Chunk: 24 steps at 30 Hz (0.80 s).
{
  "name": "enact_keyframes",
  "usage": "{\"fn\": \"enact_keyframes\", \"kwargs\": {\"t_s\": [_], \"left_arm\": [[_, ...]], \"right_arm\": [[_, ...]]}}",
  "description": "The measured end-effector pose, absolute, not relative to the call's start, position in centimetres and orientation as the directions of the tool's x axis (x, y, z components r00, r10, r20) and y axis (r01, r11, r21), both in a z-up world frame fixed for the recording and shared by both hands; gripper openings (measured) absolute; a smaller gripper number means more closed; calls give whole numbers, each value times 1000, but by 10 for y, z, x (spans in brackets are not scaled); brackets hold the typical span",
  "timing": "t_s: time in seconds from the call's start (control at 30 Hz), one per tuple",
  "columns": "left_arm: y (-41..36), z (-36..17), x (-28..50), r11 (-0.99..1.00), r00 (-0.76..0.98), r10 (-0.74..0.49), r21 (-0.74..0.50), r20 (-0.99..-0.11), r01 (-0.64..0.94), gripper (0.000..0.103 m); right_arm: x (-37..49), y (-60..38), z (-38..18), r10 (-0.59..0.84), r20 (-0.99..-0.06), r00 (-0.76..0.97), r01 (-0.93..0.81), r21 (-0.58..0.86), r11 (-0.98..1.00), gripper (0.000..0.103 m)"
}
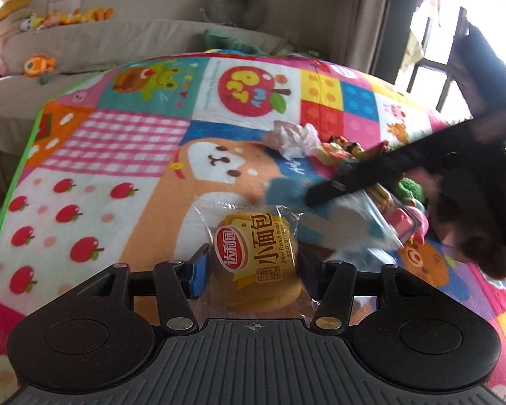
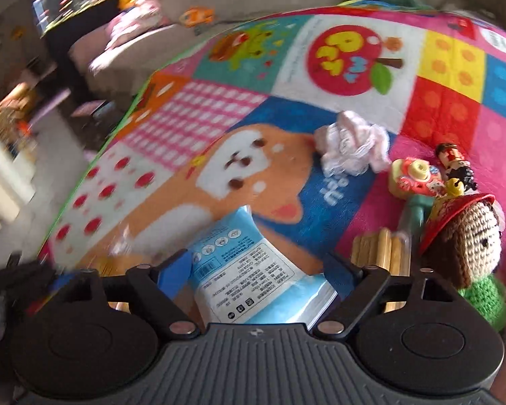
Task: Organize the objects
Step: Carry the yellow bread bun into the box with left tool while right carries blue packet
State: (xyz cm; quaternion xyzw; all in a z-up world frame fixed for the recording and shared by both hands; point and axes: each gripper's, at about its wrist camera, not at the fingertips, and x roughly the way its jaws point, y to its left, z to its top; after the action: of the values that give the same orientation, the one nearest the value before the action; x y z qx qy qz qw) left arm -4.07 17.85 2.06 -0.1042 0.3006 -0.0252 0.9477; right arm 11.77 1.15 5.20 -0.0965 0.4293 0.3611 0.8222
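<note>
A clear-wrapped mini French bread packet [image 1: 253, 236] with a yellow and red label sits between my left gripper's [image 1: 253, 254] blue pads [image 1: 199, 273], which press on its sides. In the right wrist view a blue and white wipes-style packet [image 2: 249, 280] lies between the fingers of my right gripper [image 2: 256, 258], sharp against the blurred mat and held by its edges. The left wrist view shows one black finger [image 1: 354, 175] of the right gripper over that same packet [image 1: 340, 222], just right of the bread. Both are above a colourful patchwork play mat [image 1: 118, 141].
A crumpled pink-white tissue [image 2: 350, 148] lies mid-mat. At the right edge cluster a crochet doll [image 2: 469, 243], a toy camera [image 2: 415, 175], a small figure [image 2: 455, 165] and wooden sticks [image 2: 377, 249]. A beige sofa [image 1: 84, 44] with soft toys runs behind the mat.
</note>
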Motion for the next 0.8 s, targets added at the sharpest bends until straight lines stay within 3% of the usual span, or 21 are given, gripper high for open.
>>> {"fn": "enact_keyframes", "kwargs": {"t_s": [0.13, 0.23, 0.33, 0.4, 0.43, 0.63, 0.8], "left_arm": [[182, 28, -49, 976, 827, -89, -216, -555, -40, 59], [181, 36, -56, 979, 826, -55, -194, -561, -66, 59], [180, 45, -64, 983, 820, -7, -155, -573, -100, 59], [179, 50, -69, 984, 812, 5, -140, -583, -106, 59], [176, 51, -72, 986, 809, -4, -136, -588, -94, 59], [123, 59, -77, 976, 764, -208, -178, -611, 123, 59], [50, 87, -49, 938, 758, -345, -175, -554, 299, 59]], "right_arm": [[87, 6, 56, 485, -804, 344, -749, 77, 658, 68], [70, 11, 58, 476, -795, 376, -781, 5, 624, 73], [81, 26, 50, 469, -812, 347, -768, 41, 640, 76], [86, 33, 41, 428, -830, 357, -745, 22, 666, 52], [84, 30, 42, 431, -827, 360, -740, 28, 672, 51], [31, -64, 91, 532, -715, 454, -700, 83, 709, 51], [-35, -178, 108, 460, -635, 621, -569, 38, 821, 51]]}}
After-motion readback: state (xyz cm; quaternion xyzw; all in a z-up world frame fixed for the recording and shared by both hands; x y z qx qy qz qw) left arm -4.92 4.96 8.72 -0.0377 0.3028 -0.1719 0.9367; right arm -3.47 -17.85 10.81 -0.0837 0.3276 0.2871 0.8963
